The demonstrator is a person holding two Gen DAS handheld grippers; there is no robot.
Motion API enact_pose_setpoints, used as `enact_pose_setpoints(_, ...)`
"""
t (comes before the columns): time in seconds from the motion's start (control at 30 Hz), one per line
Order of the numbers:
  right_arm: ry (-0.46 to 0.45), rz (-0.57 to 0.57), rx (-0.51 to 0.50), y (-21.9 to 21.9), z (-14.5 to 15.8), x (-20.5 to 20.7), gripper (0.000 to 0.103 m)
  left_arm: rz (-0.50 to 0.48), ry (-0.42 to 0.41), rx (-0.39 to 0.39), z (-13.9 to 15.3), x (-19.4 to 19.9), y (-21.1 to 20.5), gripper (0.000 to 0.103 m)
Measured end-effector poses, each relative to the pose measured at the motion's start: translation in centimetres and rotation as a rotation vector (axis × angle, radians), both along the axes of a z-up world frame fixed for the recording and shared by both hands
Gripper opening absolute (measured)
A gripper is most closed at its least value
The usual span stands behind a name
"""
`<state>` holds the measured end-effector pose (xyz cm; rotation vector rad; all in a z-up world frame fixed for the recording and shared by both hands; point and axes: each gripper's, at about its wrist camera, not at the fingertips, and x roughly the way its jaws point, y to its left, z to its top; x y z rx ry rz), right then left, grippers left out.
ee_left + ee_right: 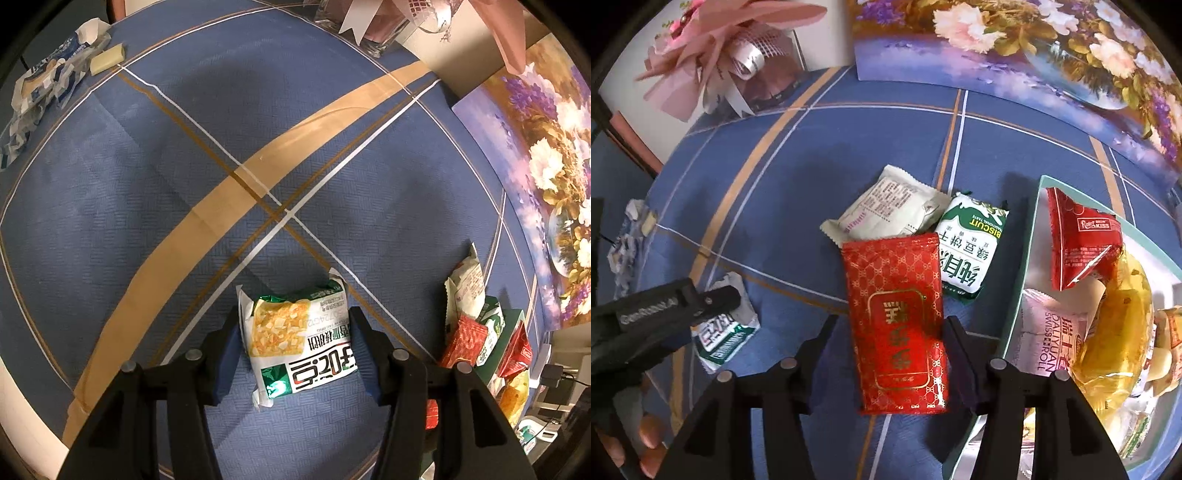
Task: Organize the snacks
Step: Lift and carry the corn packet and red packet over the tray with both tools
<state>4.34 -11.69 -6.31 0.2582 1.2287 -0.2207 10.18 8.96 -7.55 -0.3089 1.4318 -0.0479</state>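
Nearest the left gripper: green-and-white snack packet lies on the blue tablecloth between spread jaws; neither pad clearly presses it.
Nearest the right gripper: red packet sits between spread jaws, right pad close beside it, grip not certain.
Done: tray at right already holds several snacks: a red Kiss pack, a pink Swiss-roll pack, yellow wrappers.
Left: four packets loose on the cloth, by my judgement.
Count, loose: one red, one green biscuit pack, one cream pack, one green-and-white.
Count, far left: one heap of torn wrappers.
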Motion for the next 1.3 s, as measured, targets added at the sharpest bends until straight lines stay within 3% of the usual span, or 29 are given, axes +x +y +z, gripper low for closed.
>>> enact_pose_setpoints(0.23,0.049,0.011,-0.009,0.5,-2.1,0.2,0.062,-0.002,-0.001,0.010,-0.1,0.6,-1.4,0.057)
enact_pose_setpoints(0.9,0.012,-0.021,-0.039,0.8,-2.4,-0.2,0.061,0.012,-0.018,0.056,-0.8,0.5,-4.2,0.058)
enact_pose_setpoints(1.03,0.002,-0.034,-0.026,0.3,-1.8,-0.9,0.048,0.024,-0.027,0.042,-0.5,0.5,-4.3,0.057)
enact_pose_setpoints(1.3,-0.094,-0.048,0.038,-0.6,1.4,-2.8,0.048,0.016,-0.084,0.003,1.6,0.2,-5.0,0.057)
